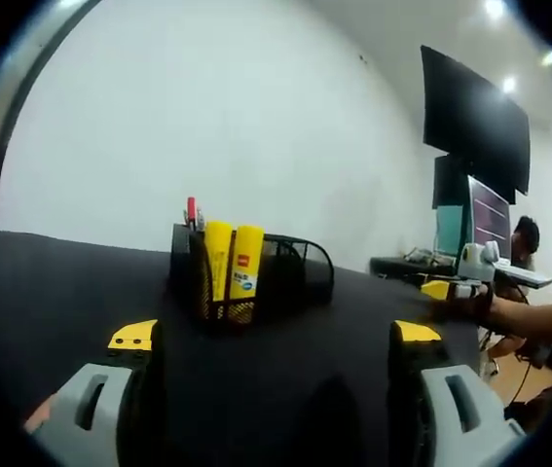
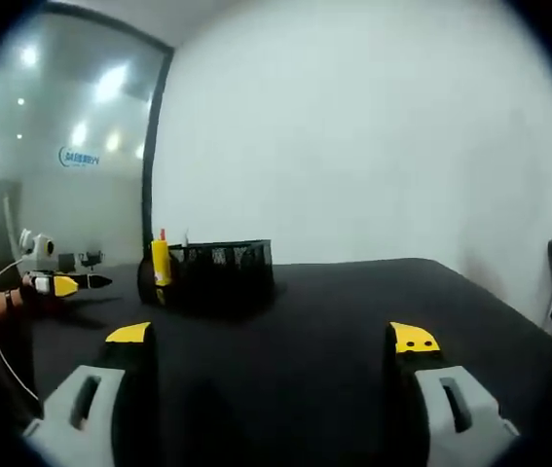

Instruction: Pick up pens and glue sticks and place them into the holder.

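1. Left gripper (image 1: 274, 336) hangs low over the black table (image 1: 52, 282), jaws spread wide with nothing between them, nosed toward the mesh holder (image 1: 295, 268)
2. Right gripper (image 2: 274, 339) sits the same way in its own view: jaws wide apart, empty, black tabletop showing through the gap
3. The holder stands upright near the middle of the table; in the left gripper view, two yellow glue sticks (image 1: 234, 263) stand side by side in its near compartment, touching, labels facing out
4. A red-tipped pen (image 1: 191, 210) pokes up from the holder's far left corner, with another slim tip just beside it, too small to name
5. In the right gripper view the holder (image 2: 219, 265) shows a glue stick (image 2: 162, 263) at its left end, red pen tip above
6. No loose pens or glue sticks lie on the visible tabletop, so the job looks close to finished, as far as I can judge
7. Handling call: glue sticks are light, rigid, smooth plastic cylinders, likely slippery, so grip mid-barrel across the width
8. Pens are thin and prone to roll or pivot; pinch near the middle, firm but gentle
9. The wire holder looks light; a nudge could shift it
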A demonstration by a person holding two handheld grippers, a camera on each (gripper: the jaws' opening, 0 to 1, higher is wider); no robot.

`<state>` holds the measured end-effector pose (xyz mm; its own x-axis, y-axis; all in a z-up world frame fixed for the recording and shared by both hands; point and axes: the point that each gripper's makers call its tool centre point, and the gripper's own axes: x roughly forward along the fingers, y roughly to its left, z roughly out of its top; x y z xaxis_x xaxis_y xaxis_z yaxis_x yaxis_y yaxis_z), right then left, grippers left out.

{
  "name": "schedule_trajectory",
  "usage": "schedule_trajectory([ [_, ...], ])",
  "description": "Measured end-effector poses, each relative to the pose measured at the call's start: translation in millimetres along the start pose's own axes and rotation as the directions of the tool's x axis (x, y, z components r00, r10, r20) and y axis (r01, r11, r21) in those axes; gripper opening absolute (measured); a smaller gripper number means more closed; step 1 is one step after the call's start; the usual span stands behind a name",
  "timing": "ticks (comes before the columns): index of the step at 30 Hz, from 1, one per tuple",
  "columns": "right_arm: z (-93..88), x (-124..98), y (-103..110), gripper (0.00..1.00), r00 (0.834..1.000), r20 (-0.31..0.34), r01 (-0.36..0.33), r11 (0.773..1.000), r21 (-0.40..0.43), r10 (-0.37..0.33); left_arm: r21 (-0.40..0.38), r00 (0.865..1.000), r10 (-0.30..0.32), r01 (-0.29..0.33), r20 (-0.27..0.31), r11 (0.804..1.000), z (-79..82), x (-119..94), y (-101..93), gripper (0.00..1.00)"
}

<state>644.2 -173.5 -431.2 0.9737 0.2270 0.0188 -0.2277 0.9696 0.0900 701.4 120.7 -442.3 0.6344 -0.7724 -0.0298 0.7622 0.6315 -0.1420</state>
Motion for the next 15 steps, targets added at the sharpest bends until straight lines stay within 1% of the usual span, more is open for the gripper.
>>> schedule_trajectory([
  [2,0.5,-0.3,-0.2,0.91,1.0,0.006,-0.005,1.0,0.004,0.004,0.014,1.0,-0.019,0.019,-0.011,1.0,-2.2,0.9,-4.9,0.96],
  [5,-0.1,0.0,2.2,0.91,1.0,0.006,-0.019,1.0,0.0,0.019,0.008,0.999,-0.039,0.039,-0.004,0.999,-1.3,2.0,-5.9,0.96],
  [9,-1.8,1.0,0.7,0.91,1.0,-0.003,-0.018,1.0,-0.006,0.018,-0.031,0.999,-0.036,0.036,0.018,0.999,3.2,0.6,-4.8,0.96],
  [12,0.3,0.3,-0.6,0.91,1.0,0.01,-0.014,1.0,0.002,0.014,-0.033,0.999,-0.031,0.032,0.024,0.999,4.2,0.5,-5.3,0.96],
  [15,-2.1,1.3,0.5,0.91,1.0,-0.002,-0.018,1.0,-0.005,0.018,-0.03,0.999,-0.03,0.031,0.023,0.999,3.6,0.7,-5.2,0.96],
])
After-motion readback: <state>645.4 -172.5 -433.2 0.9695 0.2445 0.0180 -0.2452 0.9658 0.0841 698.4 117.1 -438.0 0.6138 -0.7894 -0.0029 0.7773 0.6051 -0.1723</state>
